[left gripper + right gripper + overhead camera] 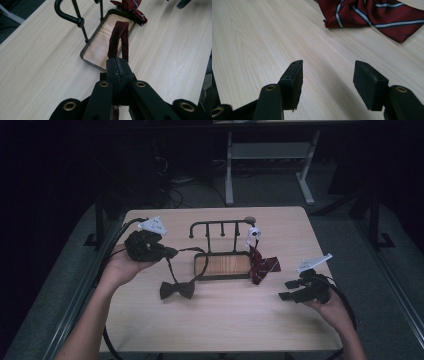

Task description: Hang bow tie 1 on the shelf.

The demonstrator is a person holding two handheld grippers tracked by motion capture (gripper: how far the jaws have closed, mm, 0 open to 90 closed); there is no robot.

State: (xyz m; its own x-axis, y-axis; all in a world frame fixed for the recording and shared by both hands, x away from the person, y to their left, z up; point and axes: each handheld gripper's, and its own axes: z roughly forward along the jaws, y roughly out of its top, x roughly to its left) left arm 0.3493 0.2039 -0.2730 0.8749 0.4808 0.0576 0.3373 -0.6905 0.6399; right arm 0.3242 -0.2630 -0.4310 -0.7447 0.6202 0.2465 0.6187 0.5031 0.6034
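Observation:
My left gripper (172, 253) is held up at the table's left, shut on the thin strap (119, 37) of a dark maroon bow tie (177, 290). The bow lies on the table in front of the rack, and the strap (170, 267) loops up from it to the jaws. In the left gripper view the strap hangs as a loop over the wooden tray (100, 50). A red striped bow tie (262, 265) (374, 15) lies at the tray's right end. My right gripper (287, 289) (327, 72) is open and empty, low over bare table to the right of that tie.
A black metal rack (220, 224) with several pegs rises from the wooden tray (222, 265) at mid table. A white clip (253, 234) hangs at the rack's right end above the striped tie. Cables trail from both grippers off the near edge.

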